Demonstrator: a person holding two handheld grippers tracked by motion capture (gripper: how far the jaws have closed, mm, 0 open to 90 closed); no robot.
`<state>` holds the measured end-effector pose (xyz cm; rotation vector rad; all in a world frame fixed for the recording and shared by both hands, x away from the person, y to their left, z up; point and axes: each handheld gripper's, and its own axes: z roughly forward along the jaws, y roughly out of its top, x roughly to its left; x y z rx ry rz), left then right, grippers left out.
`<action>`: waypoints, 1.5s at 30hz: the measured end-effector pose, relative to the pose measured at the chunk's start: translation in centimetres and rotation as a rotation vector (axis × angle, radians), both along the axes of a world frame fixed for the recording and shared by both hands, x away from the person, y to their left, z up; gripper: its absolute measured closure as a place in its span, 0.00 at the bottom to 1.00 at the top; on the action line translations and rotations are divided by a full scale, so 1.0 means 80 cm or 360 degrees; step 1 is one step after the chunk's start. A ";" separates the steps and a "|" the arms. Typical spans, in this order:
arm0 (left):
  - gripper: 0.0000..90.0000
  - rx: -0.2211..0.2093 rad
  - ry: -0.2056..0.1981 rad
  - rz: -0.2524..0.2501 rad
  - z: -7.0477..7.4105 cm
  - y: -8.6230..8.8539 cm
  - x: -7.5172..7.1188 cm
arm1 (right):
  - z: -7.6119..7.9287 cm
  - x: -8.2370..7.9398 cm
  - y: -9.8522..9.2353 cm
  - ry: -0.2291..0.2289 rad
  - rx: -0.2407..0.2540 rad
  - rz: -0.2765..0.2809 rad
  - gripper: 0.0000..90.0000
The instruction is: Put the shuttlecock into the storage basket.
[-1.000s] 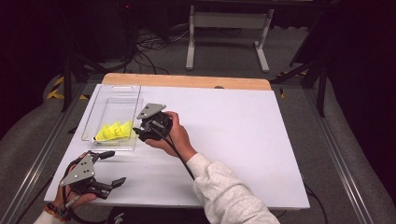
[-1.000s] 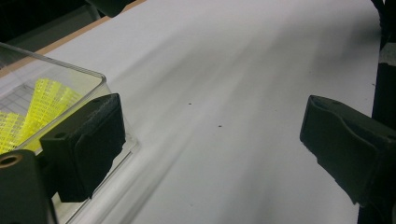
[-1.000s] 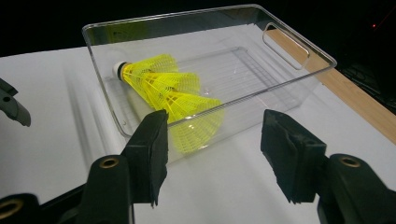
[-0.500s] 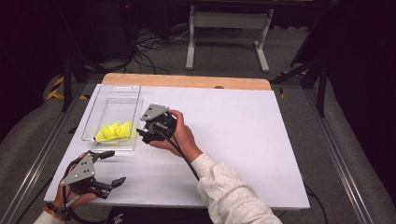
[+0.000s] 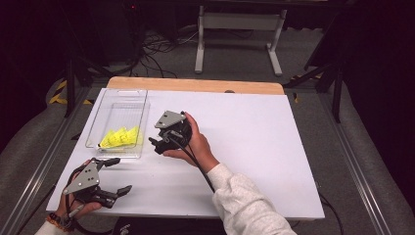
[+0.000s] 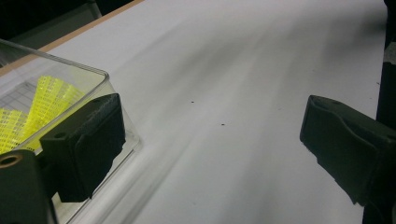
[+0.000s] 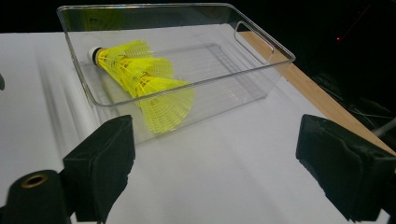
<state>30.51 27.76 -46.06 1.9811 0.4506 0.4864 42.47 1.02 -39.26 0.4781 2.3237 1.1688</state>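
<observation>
A clear plastic bin [image 5: 143,110] stands at the table's left and holds yellow shuttlecocks [image 5: 120,137], nested together and lying on their sides. My right gripper [image 5: 155,144] hovers just right of the bin's near corner, pointing at it. Its jaws have just been opening, they stand open, and nothing is between them. In the right gripper view the right gripper [image 7: 219,158] faces the bin [image 7: 275,51] and the shuttlecocks [image 7: 144,79]. My left gripper [image 5: 121,175] rests open at the front left. In the left gripper view the left gripper [image 6: 215,140] spans bare table beside the bin [image 6: 100,74].
The white table top [image 5: 274,147] stretches wide to the right of the hands. A wooden strip [image 5: 195,84] runs along the far edge. A cable trails from the right gripper along the sleeve. Beyond the table lie a dark floor, cables and a metal stand.
My right gripper has shifted a little to the right, away from the bin. The left hand and the shuttlecocks have stayed put.
</observation>
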 end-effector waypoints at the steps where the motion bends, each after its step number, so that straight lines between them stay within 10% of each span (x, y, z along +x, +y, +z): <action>1: 0.08 0.0001 -0.0002 0.0000 0.000 0.000 0.000 | 0.000 -0.001 -0.002 -0.0003 0.0001 -0.0003 0.14; 45: 0.08 0.0005 0.0002 -0.0003 0.000 -0.001 0.003 | 0.014 -0.017 -0.078 -0.0154 -0.0020 -0.0161 0.14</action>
